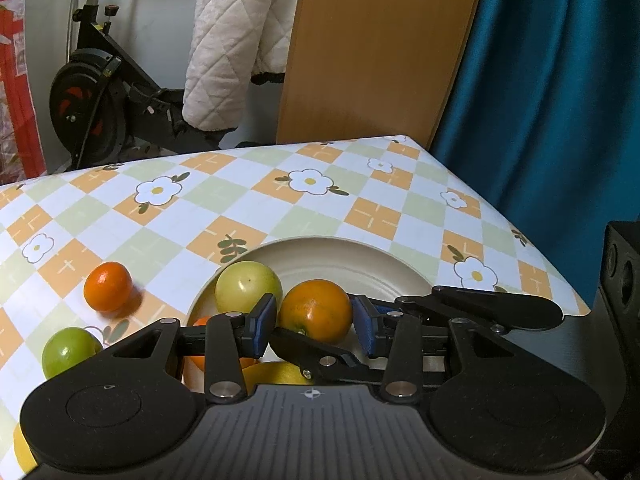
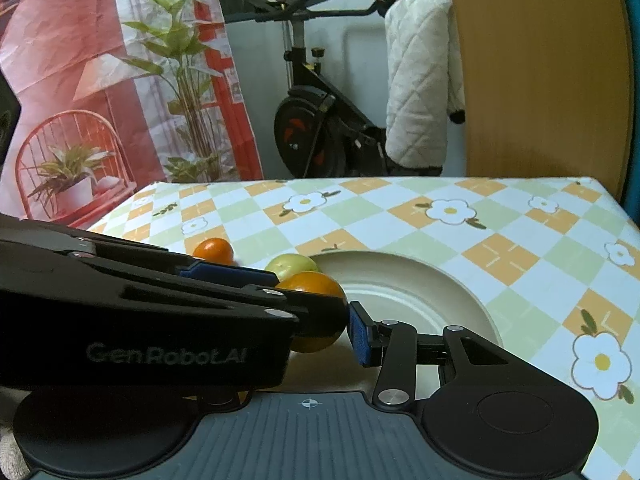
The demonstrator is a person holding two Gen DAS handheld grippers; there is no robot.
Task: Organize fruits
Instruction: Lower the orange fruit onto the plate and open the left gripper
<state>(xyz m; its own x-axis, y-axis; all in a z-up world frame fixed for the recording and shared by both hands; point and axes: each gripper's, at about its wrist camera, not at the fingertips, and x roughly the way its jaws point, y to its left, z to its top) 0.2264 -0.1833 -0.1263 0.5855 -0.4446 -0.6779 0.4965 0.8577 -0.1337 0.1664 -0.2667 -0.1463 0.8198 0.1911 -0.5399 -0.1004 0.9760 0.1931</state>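
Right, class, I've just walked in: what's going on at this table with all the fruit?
A person is sorting fruit with two hand-held grippers. The left hand-held gripper has its pads on either side of a large orange above the cream plate, apparently gripping it. The right hand-held gripper crosses in around the same orange; whether it grips is unclear. A pale green fruit sits in the plate; a small orange and a green fruit lie on the tablecloth.

Plate near table's right edge: 1 orange, 1 pale green fruit inside. Off plate, left: 1 small orange, 1 green fruit.
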